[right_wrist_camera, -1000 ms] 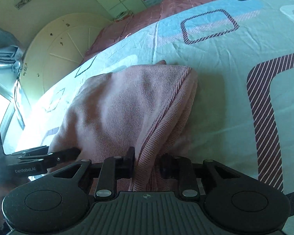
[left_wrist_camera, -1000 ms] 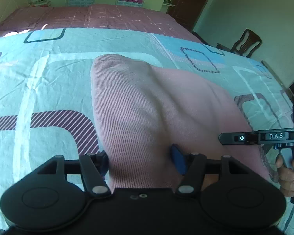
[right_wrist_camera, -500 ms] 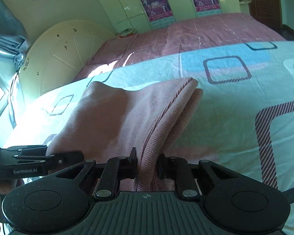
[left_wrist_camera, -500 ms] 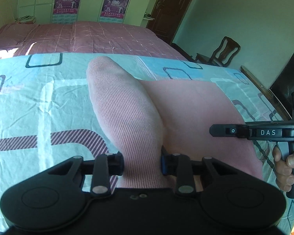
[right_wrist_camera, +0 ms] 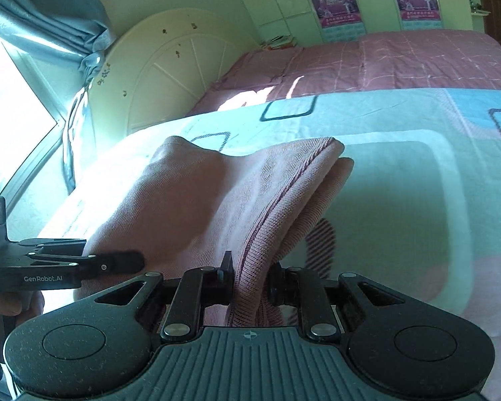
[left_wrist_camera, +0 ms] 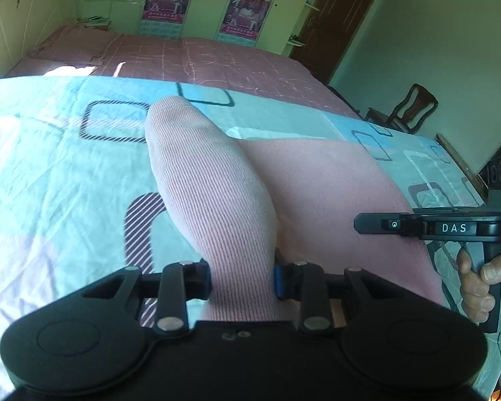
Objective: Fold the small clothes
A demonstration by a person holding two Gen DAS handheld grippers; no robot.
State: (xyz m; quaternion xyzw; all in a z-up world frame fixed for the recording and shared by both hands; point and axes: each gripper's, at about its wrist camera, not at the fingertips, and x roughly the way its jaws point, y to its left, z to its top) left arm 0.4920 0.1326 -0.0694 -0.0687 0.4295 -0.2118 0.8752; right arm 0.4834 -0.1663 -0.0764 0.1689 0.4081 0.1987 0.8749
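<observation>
Pink garment held up off the bed at both near corners.
I see left gripper (left_wrist_camera: 242,279) and right gripper (right_wrist_camera: 249,282) fingers each clamped on pink garment (left_wrist_camera: 284,183); far end rests on patterned bedsheet (left_wrist_camera: 66,180).

Pink ribbed garment (left_wrist_camera: 217,200), near edge bunched between left claw (left_wrist_camera: 242,277) pads, rest stretching ahead, far end seemingly resting on bedsheet.

The bed (left_wrist_camera: 50,180) is viewed closely from each wrist, angled downward along the fingers. The pink garment (left_wrist_camera: 217,200) is shared by both views; the opposite gripper is caught at three o'clock and at nine o'clock.
</observation>
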